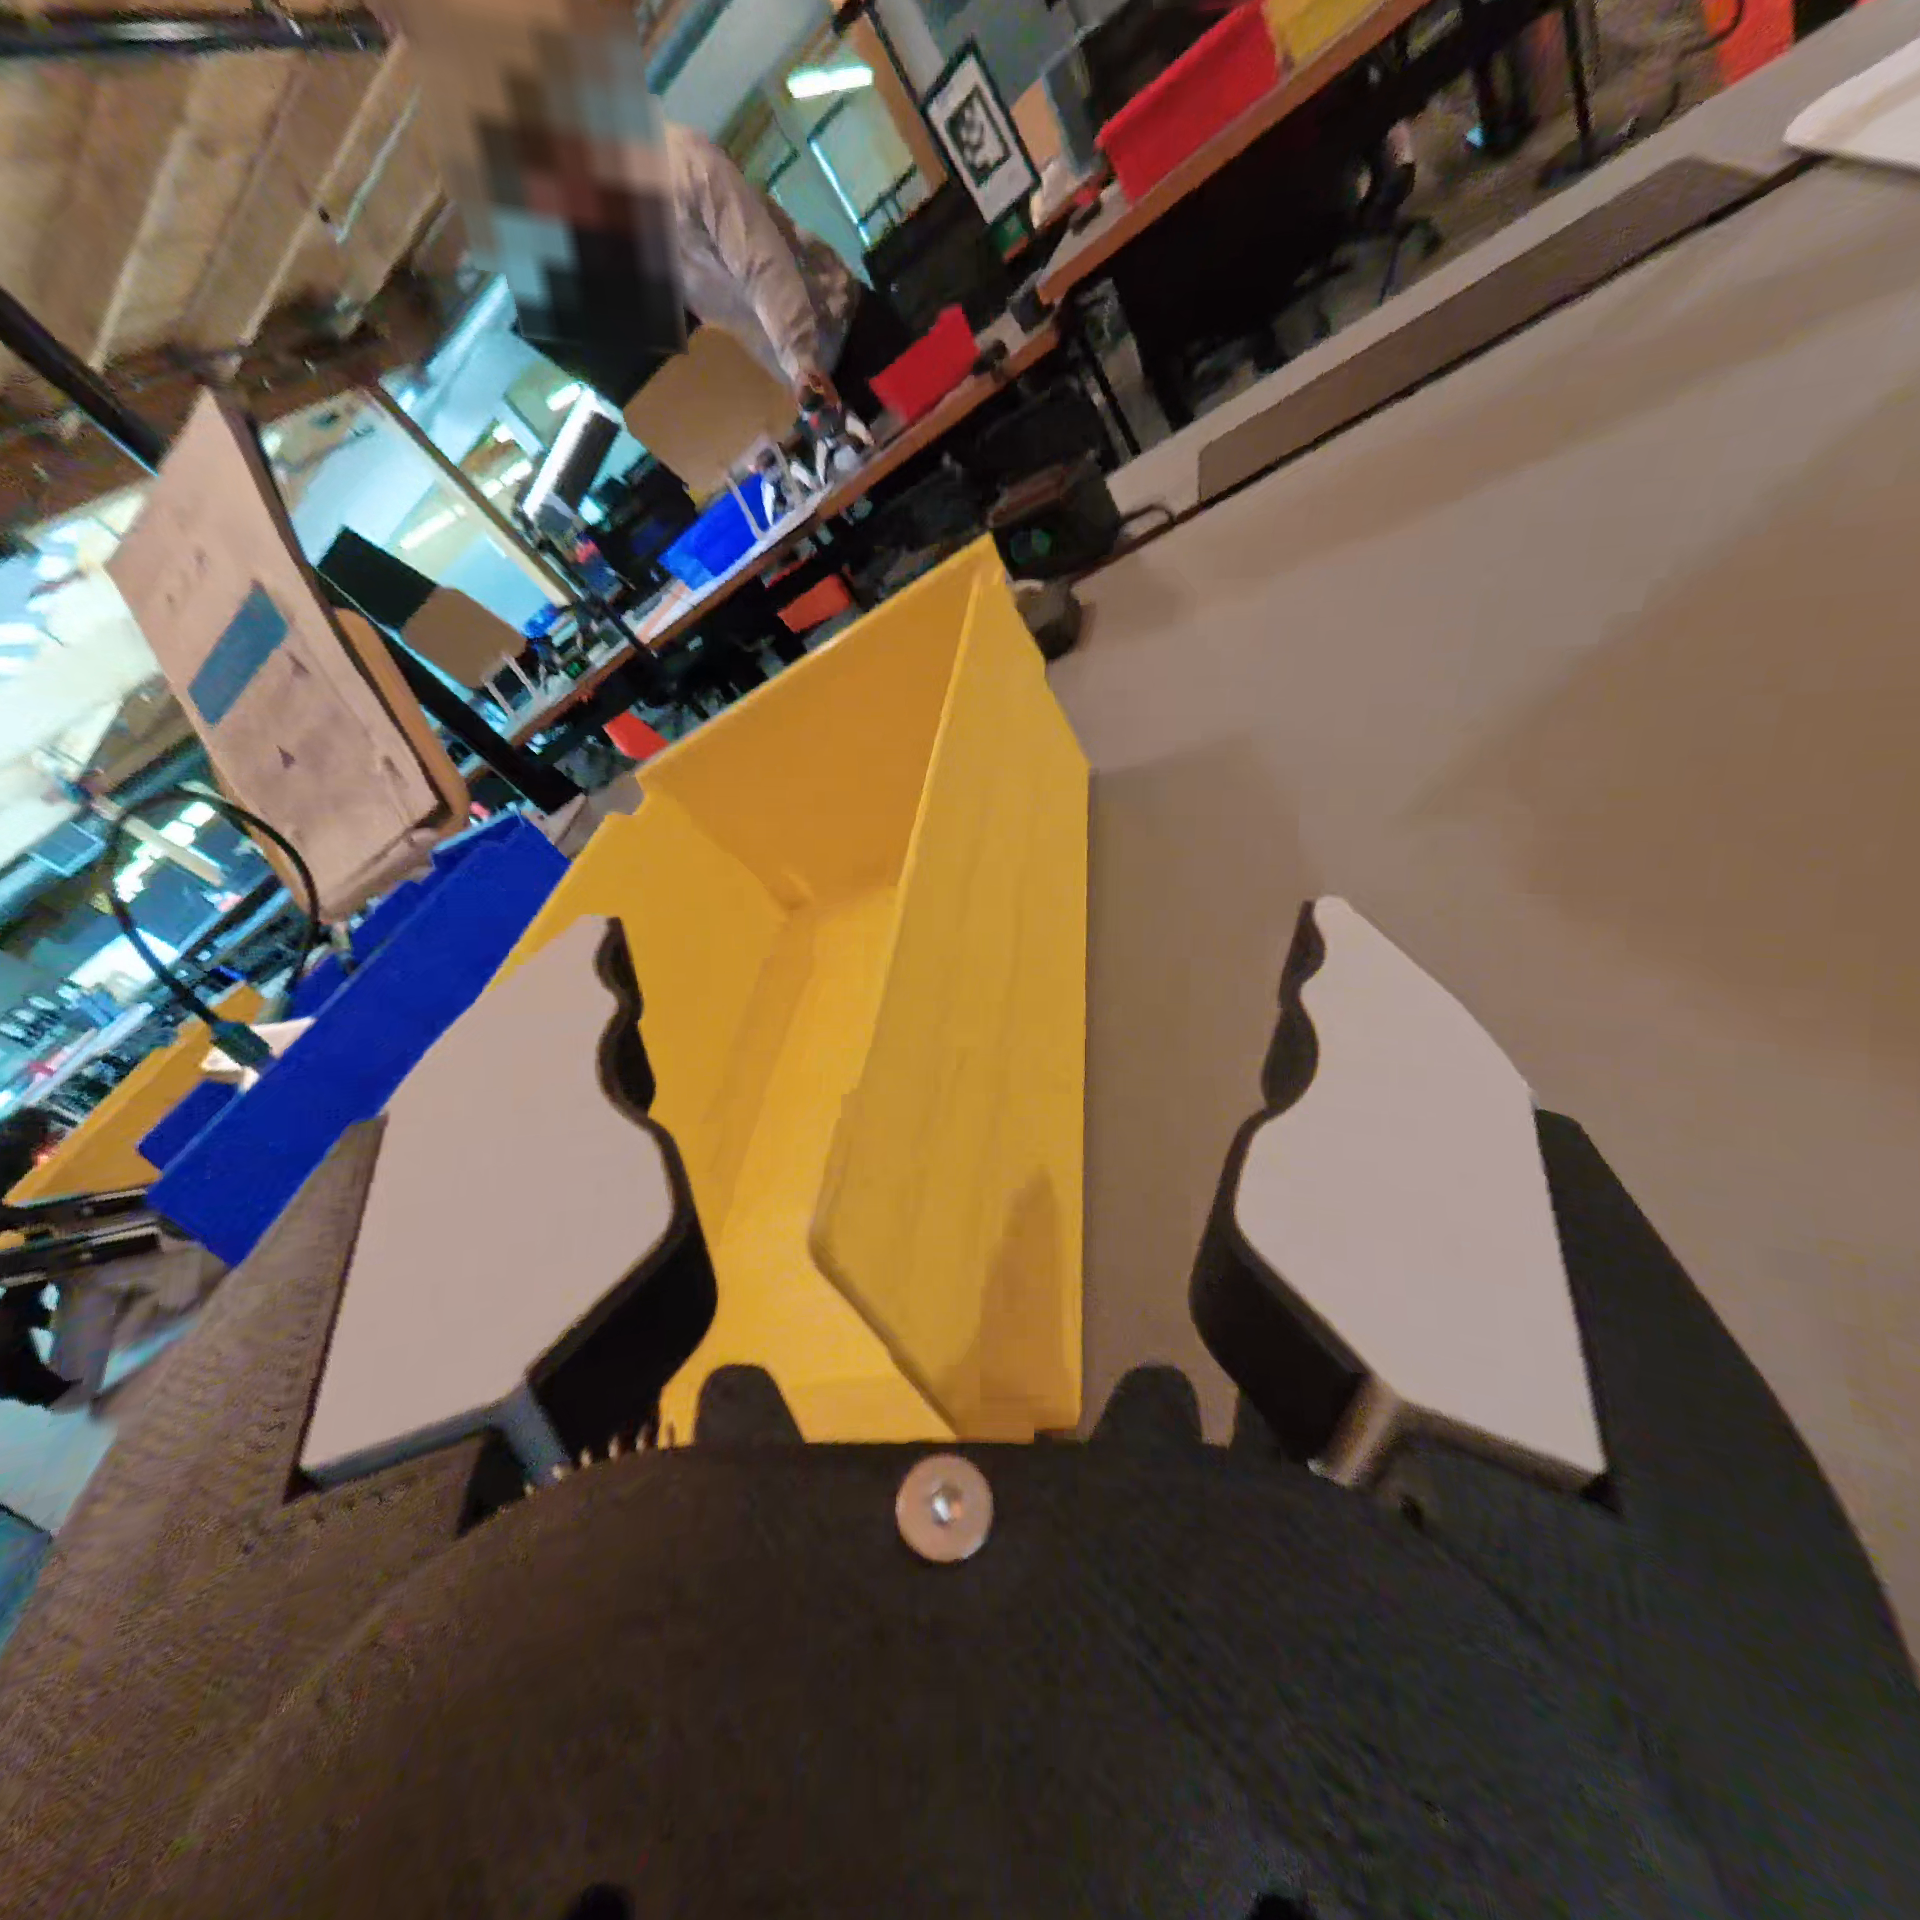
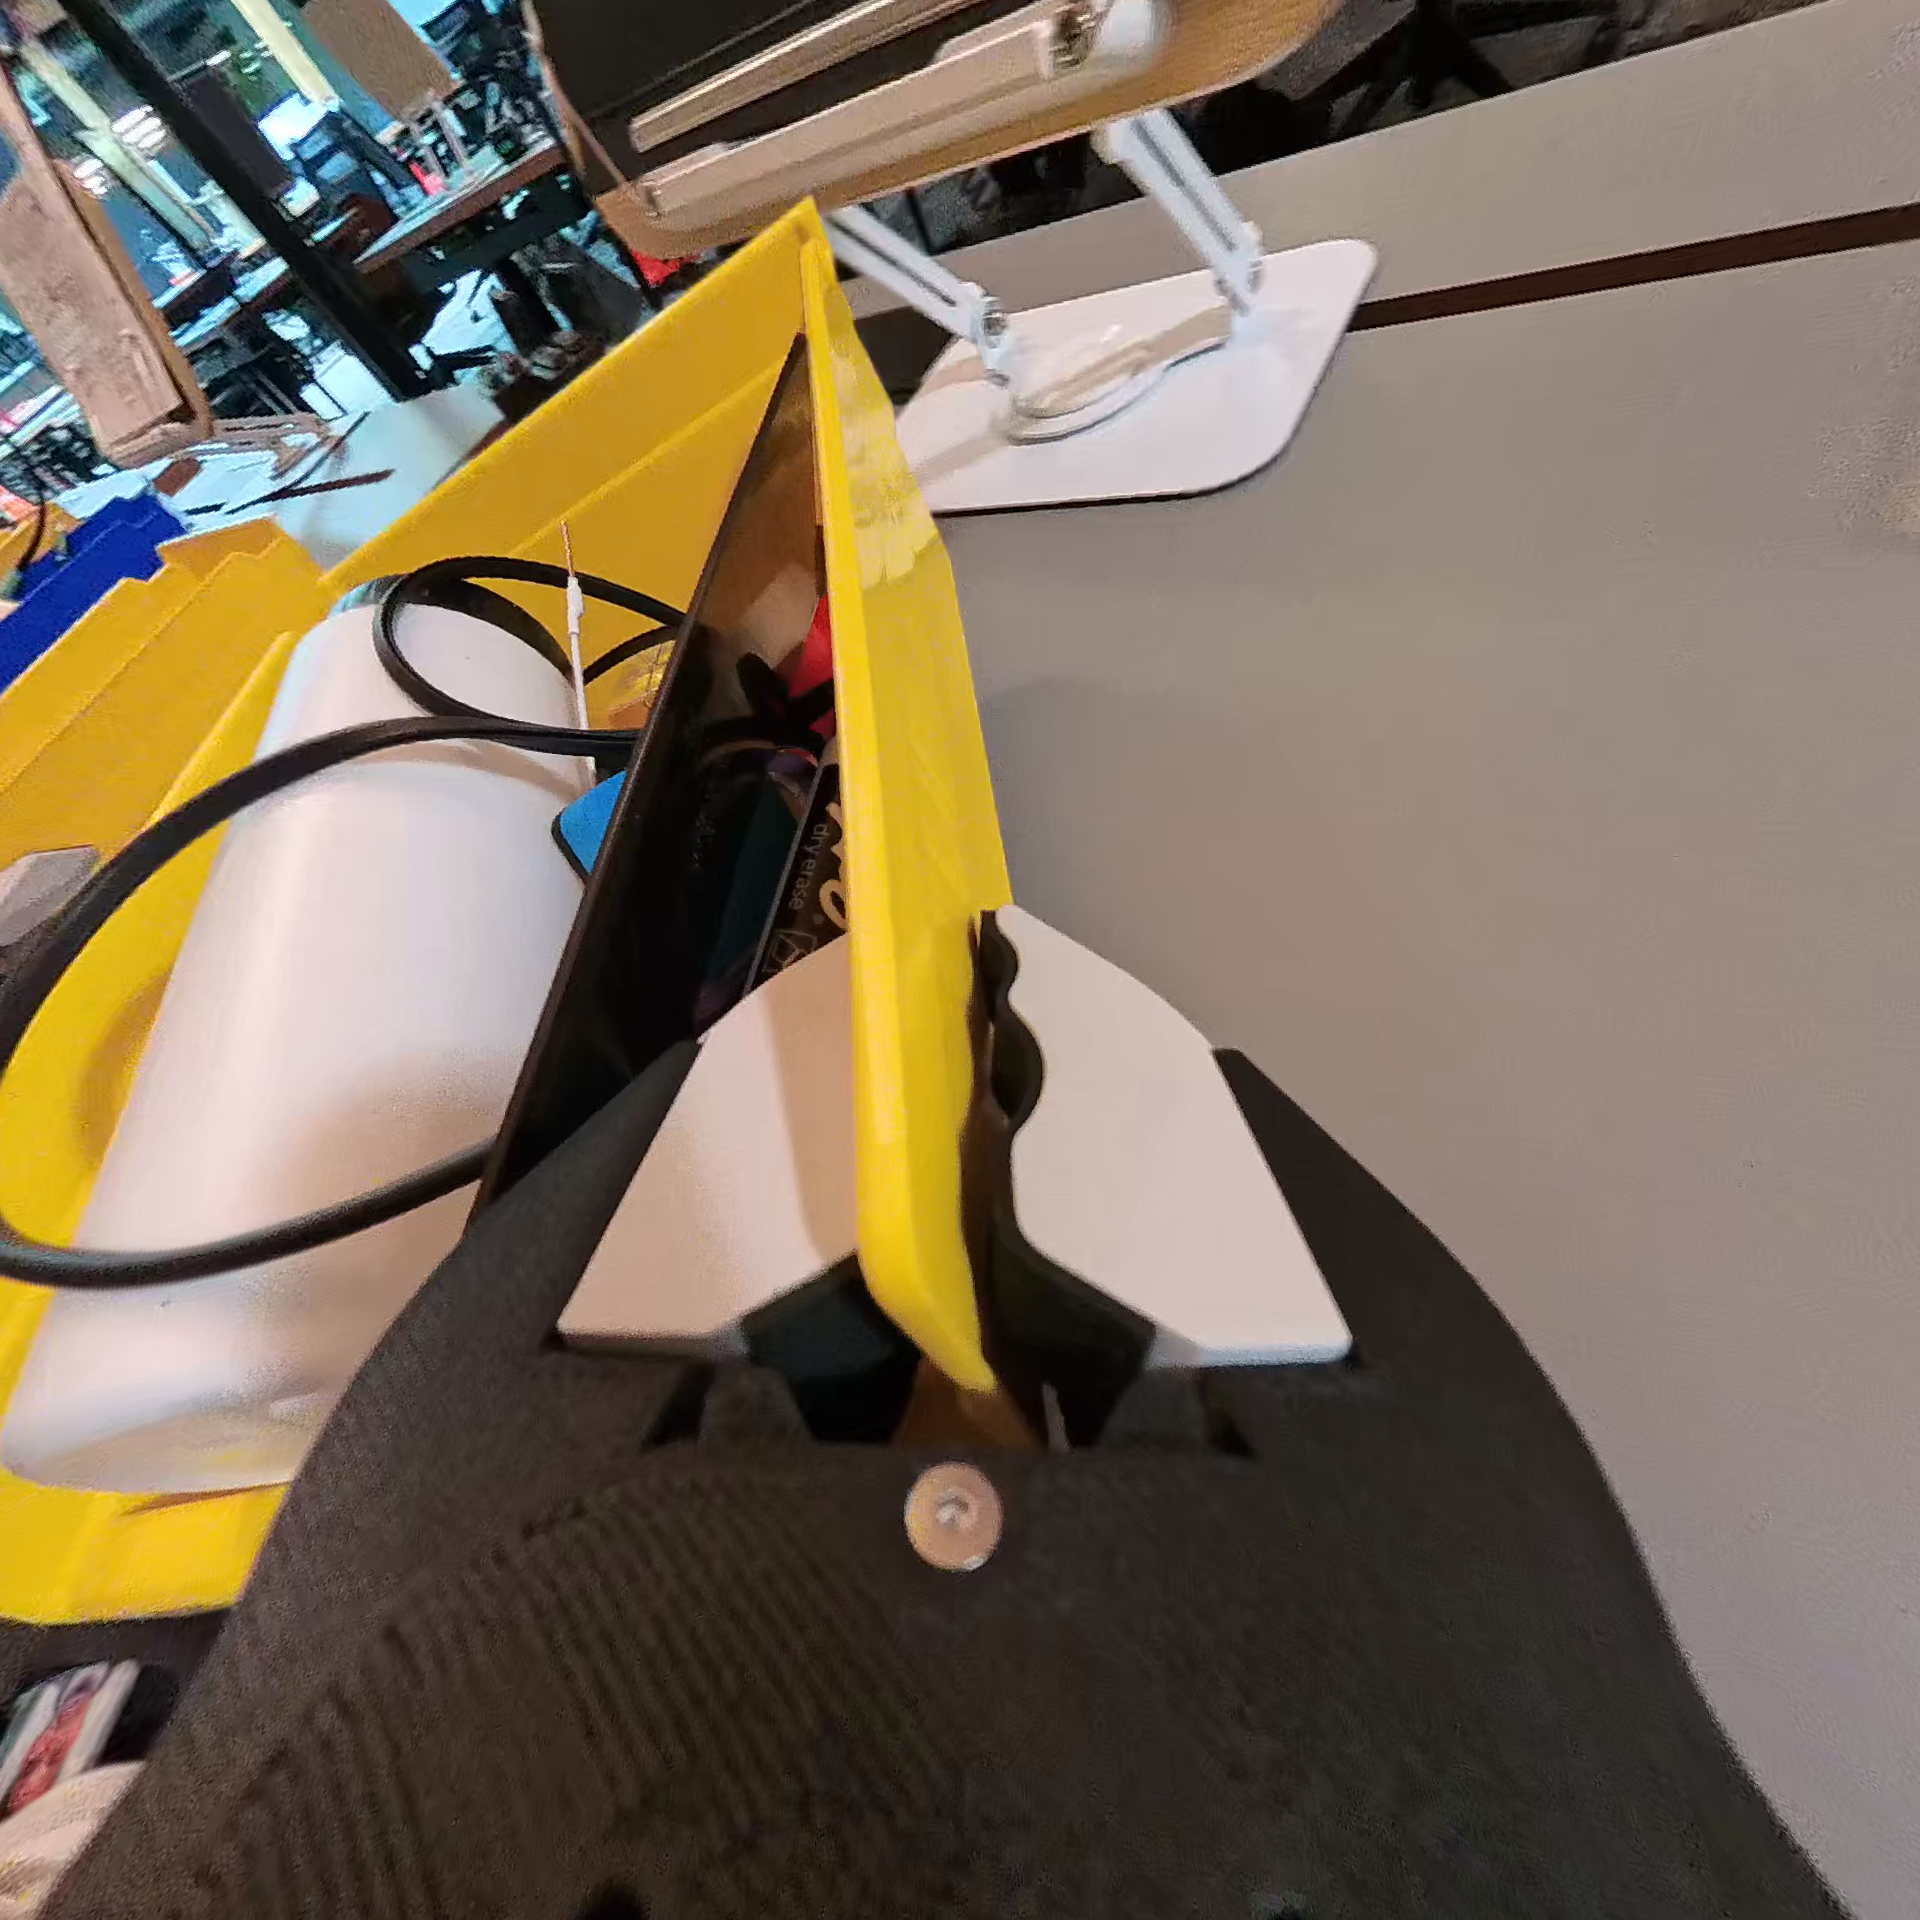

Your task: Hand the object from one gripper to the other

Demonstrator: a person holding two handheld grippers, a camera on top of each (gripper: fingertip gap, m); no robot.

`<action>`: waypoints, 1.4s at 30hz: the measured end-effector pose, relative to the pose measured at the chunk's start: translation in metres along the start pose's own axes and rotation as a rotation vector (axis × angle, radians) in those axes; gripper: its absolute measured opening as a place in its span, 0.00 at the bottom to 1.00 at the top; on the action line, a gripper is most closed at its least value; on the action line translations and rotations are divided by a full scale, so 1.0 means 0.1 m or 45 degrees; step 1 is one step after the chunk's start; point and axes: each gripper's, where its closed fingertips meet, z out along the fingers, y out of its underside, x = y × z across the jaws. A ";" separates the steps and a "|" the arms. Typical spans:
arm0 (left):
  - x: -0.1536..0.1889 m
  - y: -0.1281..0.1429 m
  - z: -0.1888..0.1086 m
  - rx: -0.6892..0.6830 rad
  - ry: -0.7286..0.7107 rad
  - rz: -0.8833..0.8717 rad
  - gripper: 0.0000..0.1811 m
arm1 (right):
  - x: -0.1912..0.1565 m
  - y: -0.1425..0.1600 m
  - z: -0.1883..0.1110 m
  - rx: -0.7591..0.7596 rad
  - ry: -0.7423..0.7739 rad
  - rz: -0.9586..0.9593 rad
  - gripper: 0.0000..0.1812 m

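Observation:
In the right wrist view my right gripper (image 2: 904, 956) straddles the right wall of a yellow bin (image 2: 894, 727), one finger inside and one outside, closed on the wall. The bin holds a white cylinder (image 2: 343, 987), a looping black cable (image 2: 208, 790) and, behind a black divider (image 2: 665, 883), a dark marker pack (image 2: 805, 862) among other small items. In the left wrist view my left gripper (image 1: 961, 914) is open and empty, just above an empty yellow bin (image 1: 883, 935) whose right wall runs between the fingers. Neither view shows the other gripper.
Both bins stand on a grey table (image 1: 1507, 727). A blue bin (image 1: 343, 1039) and another yellow bin (image 1: 114, 1132) lie left of the empty one. A white stand base (image 2: 1143, 384) sits beyond the filled bin. A person stands at far benches. The grippers' ends are close to 55 cm from one another.

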 end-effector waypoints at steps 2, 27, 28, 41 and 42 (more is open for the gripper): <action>-0.06 0.22 0.07 -0.091 0.047 -0.017 0.53 | -0.12 0.02 0.09 -0.008 -0.040 0.007 0.05; -0.91 -0.20 -0.07 0.033 0.238 -0.396 0.04 | -1.95 0.29 1.73 -0.079 -0.055 0.051 0.06; -1.04 -0.26 -0.13 0.045 0.190 -0.372 0.04 | -2.09 0.28 1.86 -0.056 -0.035 0.064 0.07; -1.62 -0.67 -0.56 0.216 0.046 -0.465 0.04 | -4.14 0.88 2.78 -0.096 -0.144 0.133 0.34; -1.61 -0.68 -0.55 0.214 0.049 -0.461 0.04 | -4.24 0.91 2.78 -0.104 -0.172 0.142 0.36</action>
